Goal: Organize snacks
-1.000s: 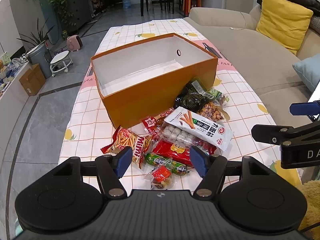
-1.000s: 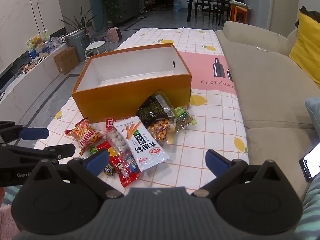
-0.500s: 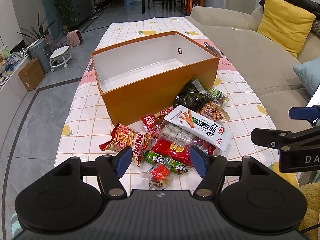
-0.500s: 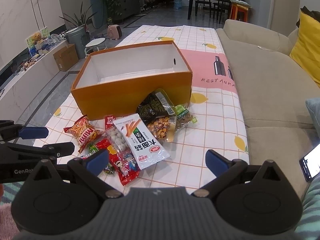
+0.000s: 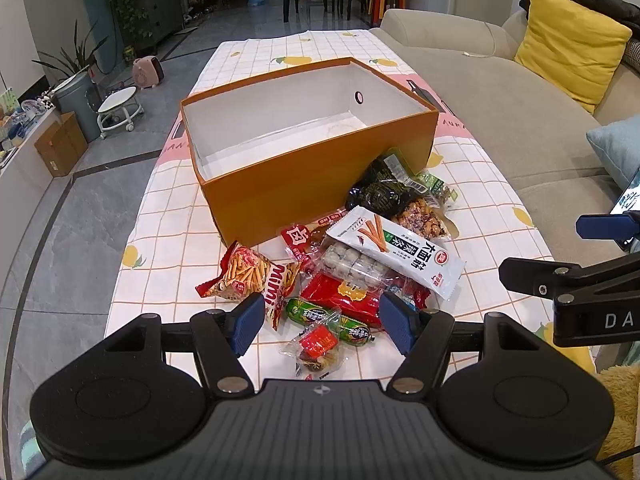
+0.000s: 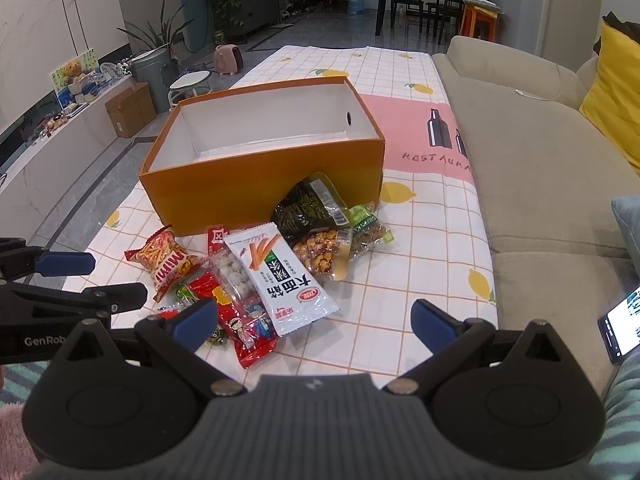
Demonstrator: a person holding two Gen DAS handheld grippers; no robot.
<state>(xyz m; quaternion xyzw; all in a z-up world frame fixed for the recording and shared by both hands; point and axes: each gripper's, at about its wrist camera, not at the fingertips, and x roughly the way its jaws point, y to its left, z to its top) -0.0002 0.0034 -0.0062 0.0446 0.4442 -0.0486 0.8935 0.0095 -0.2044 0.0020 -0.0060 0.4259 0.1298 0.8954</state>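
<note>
An open orange box (image 5: 320,184) (image 6: 256,192) with a white inside stands on the checked tablecloth, nothing in it. In front of it lies a heap of snack packs: a white noodle-stick pack (image 5: 400,254) (image 6: 282,276), a red Mini stick pack (image 5: 252,276) (image 6: 164,262), a dark pack (image 5: 380,192) (image 6: 308,212), a nut pack (image 5: 424,220), green sausages (image 5: 328,318) and a small red candy (image 5: 318,340). My left gripper (image 5: 322,322) hovers open over the near end of the heap. My right gripper (image 6: 314,322) is open too, wider, above the white pack's near end.
A beige sofa (image 5: 500,112) with a yellow cushion (image 5: 572,42) runs along the table's right side. A phone (image 6: 624,324) lies at the right edge. To the left are grey floor, a stool (image 5: 118,110) and a cardboard box (image 5: 60,146).
</note>
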